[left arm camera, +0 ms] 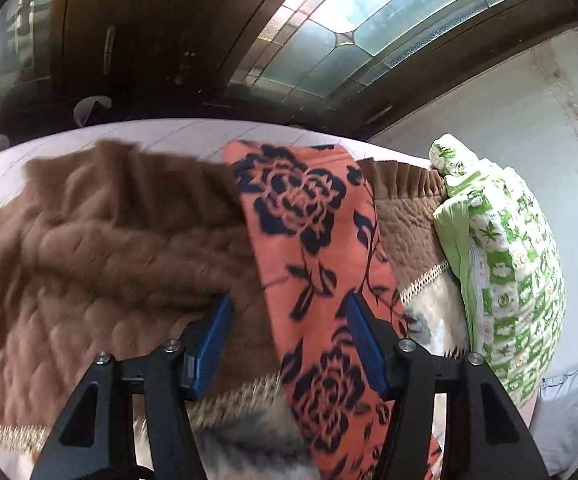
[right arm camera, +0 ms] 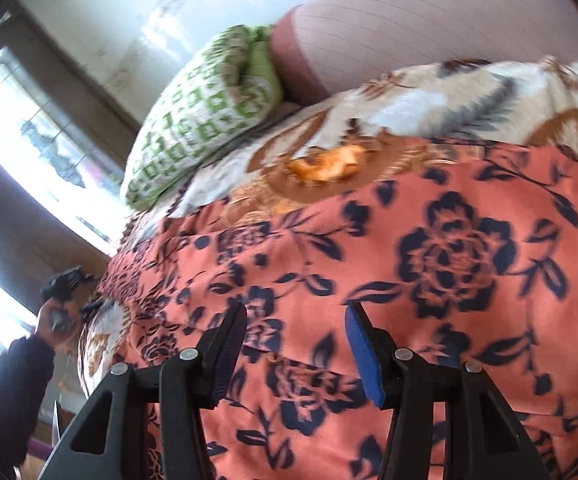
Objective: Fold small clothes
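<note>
An orange garment with a dark floral print (left arm camera: pixel 313 256) lies as a long strip over the bed, running between the open jaws of my left gripper (left arm camera: pixel 287 320). In the right wrist view the same orange floral garment (right arm camera: pixel 429 280) spreads wide over the bed. My right gripper (right arm camera: pixel 295 326) is open just above it, with nothing between its blue pads (right arm camera: pixel 363 356). The left gripper (right arm camera: pixel 63 284) and the hand holding it show at the garment's far left end in the right wrist view.
A brown quilted blanket (left arm camera: pixel 89 240) covers the bed on the left. A green and white patterned pillow (left arm camera: pixel 505 256) leans against the wall; it also shows in the right wrist view (right arm camera: pixel 197 120). A cream and brown floral blanket (right arm camera: pixel 409 108) lies under the garment. A window (left arm camera: pixel 389 16) stands behind.
</note>
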Available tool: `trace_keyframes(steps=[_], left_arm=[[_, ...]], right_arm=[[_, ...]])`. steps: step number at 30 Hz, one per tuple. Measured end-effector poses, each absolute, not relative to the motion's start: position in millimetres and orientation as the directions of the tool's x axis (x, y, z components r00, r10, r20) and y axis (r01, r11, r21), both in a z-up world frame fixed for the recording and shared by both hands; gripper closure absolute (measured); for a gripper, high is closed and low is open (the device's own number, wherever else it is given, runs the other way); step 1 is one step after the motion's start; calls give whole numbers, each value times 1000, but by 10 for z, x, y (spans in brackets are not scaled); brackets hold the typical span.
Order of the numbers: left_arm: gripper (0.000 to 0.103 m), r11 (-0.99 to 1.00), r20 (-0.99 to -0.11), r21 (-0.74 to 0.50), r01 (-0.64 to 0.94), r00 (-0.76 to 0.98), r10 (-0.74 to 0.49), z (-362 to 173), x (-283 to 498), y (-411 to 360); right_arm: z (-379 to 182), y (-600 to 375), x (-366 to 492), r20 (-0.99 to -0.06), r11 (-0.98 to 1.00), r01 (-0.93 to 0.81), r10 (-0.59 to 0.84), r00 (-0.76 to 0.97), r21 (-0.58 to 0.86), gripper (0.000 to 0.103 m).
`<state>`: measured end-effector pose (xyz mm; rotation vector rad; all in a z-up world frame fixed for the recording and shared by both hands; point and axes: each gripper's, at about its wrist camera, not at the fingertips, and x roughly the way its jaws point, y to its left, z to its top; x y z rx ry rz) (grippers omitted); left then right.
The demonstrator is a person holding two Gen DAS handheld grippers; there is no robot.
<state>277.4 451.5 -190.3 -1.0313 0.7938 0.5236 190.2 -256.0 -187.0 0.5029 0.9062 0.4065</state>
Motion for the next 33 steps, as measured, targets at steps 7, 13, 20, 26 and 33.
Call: trace_keyframes(steps=[7, 13, 20, 26, 33], left_arm=[[99, 566, -787, -475, -673, 613, 70, -1834, 3008, 4465], [99, 705, -714, -463, -537, 697, 63, -1464, 3002, 4186], [99, 803, -666, -451, -389, 746, -12, -924, 2887, 3854], [99, 900, -605, -400, -176, 788, -115, -279, 2649, 3117], [99, 925, -564, -379, -41, 803, -195, 203, 2476, 2588]], right_arm=[[-1980, -2318, 1890, -688, 850, -161, 504, 522, 501, 56], [-1911, -1986, 1839, -657, 785, -246, 613, 439, 569, 52], [-1587, -538, 2038, -647, 725, -450, 680, 346, 521, 37], [-1703, 316, 2417, -733, 762, -484, 608, 305, 430, 31], [-1889, 560, 2772, -798, 833, -405, 514, 314, 377, 83]])
